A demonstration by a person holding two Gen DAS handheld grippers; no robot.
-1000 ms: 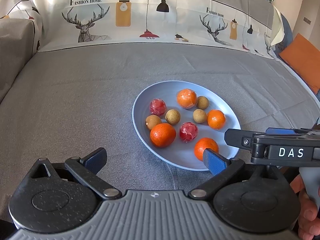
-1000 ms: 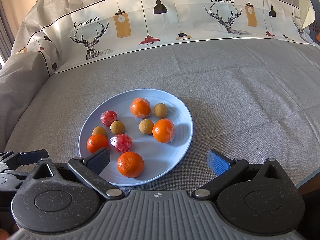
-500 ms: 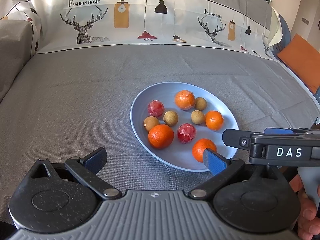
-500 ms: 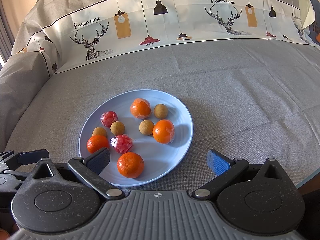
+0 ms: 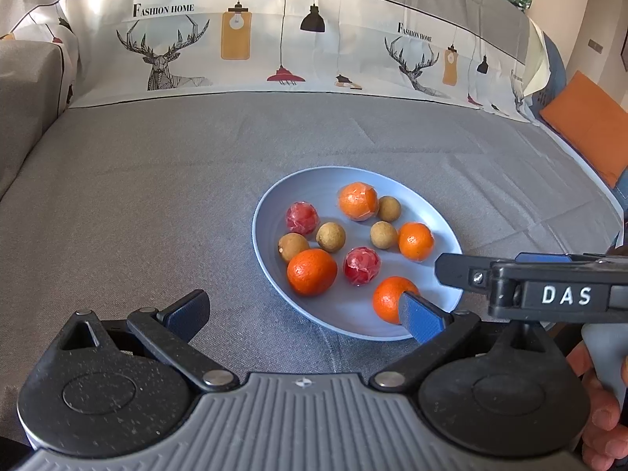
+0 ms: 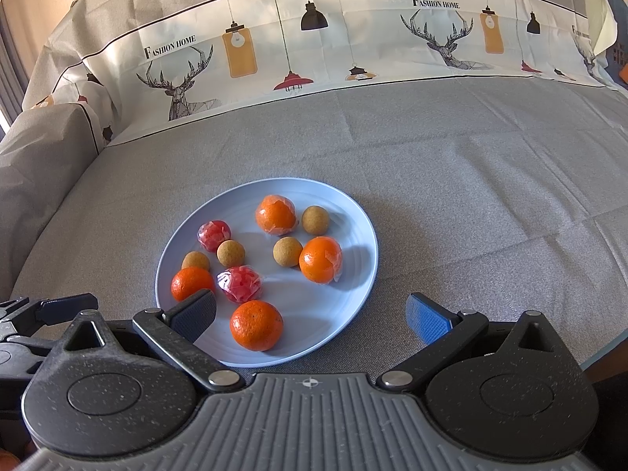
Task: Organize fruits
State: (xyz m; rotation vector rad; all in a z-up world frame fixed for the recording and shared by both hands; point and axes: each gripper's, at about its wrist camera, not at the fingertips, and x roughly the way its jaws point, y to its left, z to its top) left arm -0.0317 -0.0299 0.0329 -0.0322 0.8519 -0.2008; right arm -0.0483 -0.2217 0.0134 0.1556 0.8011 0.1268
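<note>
A pale blue plate (image 5: 322,184) (image 6: 353,212) rests on grey cloth, holding several oranges, several small brown longans and two red wrapped fruits. The nearest orange (image 6: 256,325) (image 5: 386,298) lies at the plate's near rim. My left gripper (image 5: 304,316) hovers open over the cloth just short of the plate, its right fingertip overlapping that orange in view. The right gripper (image 6: 312,316) is open too, its left finger over the plate's near edge; nothing sits between either pair of fingers. From the left wrist view the right gripper's body (image 5: 549,290) shows side-on at the right.
Grey cloth (image 6: 490,180) covers a wide flat surface, with a printed deer-and-lamp band (image 6: 314,35) rising at the back. A grey cushion (image 5: 23,86) stands at the left and an orange cushion (image 5: 588,129) at the far right. A hand (image 5: 600,412) grips the right tool's handle.
Almost nothing differs. The left wrist view has shifted slightly, so the plate sits a touch further left and lower. Both grippers stay open.
</note>
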